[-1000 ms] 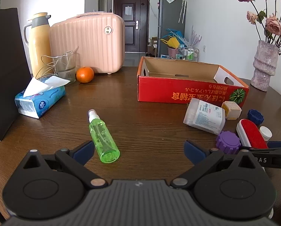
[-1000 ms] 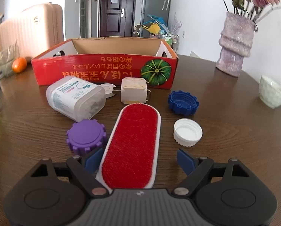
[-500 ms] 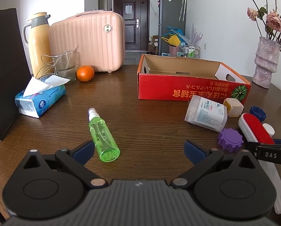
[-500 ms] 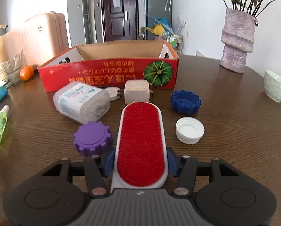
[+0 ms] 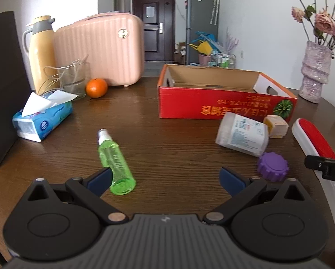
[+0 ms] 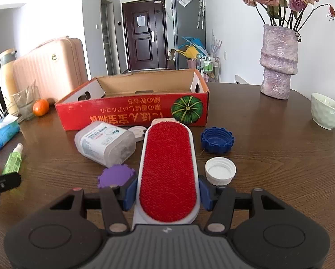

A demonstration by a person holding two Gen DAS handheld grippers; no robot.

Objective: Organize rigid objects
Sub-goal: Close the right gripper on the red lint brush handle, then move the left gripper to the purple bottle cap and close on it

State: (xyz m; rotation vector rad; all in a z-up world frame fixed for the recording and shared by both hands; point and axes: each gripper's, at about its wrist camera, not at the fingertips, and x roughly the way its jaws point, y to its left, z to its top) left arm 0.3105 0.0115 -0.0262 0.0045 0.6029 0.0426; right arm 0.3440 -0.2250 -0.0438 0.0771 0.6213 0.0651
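Note:
My right gripper (image 6: 167, 195) is shut on a red lint brush (image 6: 167, 168) with a white frame, held near its rear end and lifted off the table; the same brush (image 5: 313, 139) shows at the right of the left wrist view. Around it lie a purple cap (image 6: 117, 176), a white cap (image 6: 220, 171), a blue cap (image 6: 216, 140) and a clear labelled container (image 6: 104, 143) on its side. Behind them stands an open red cardboard box (image 6: 131, 112). My left gripper (image 5: 165, 177) is open above the table, with a green spray bottle (image 5: 114, 159) lying by its left finger.
A purple vase (image 6: 278, 67) and a pale bowl (image 6: 325, 111) stand at the right. At the left are a tissue pack (image 5: 41, 118), an orange (image 5: 96, 87), a glass, a thermos (image 5: 41, 51), a pink case (image 5: 100, 49) and a black bag (image 5: 3, 85). A beige cube (image 5: 276, 123) lies by the box.
The right gripper's jaws closed on the red brush and raised it, so its front end now hides the beige cube. The left gripper stayed where it was.

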